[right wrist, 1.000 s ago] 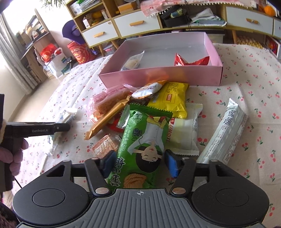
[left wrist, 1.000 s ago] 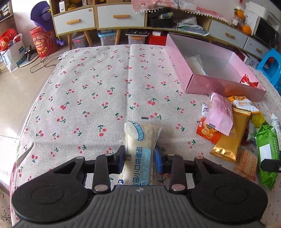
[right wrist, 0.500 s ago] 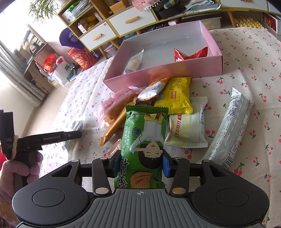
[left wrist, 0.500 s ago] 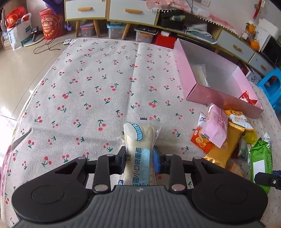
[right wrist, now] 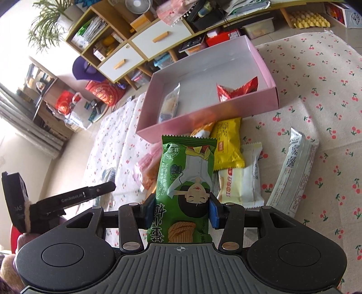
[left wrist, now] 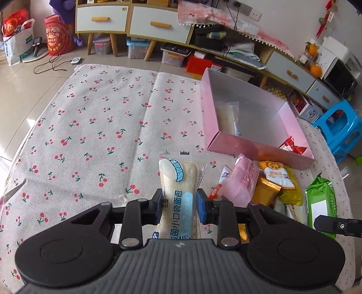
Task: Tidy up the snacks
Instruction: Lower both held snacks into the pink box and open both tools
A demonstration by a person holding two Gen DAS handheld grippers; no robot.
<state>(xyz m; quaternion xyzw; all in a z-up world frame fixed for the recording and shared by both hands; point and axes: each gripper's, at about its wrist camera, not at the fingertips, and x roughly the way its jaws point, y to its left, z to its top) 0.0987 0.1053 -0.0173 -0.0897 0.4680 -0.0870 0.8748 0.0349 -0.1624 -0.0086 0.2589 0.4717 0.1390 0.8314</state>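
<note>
Where cherry-print cloth (left wrist: pixel 95 126) covers the table, drawer cabinets (left wrist: pixel 133 21) stand behind.

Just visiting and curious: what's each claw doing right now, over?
Left gripper shut on white-and-blue bread packet. Right gripper shut on green crisp packet. Open pink cardboard box ahead, two snacks inside. Nothing blocking.

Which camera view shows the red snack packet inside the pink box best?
The right wrist view: the red snack packet shows almost whole inside the pink box. In the left wrist view the box's near wall hides most of it, leaving only its top edge visible.
</note>
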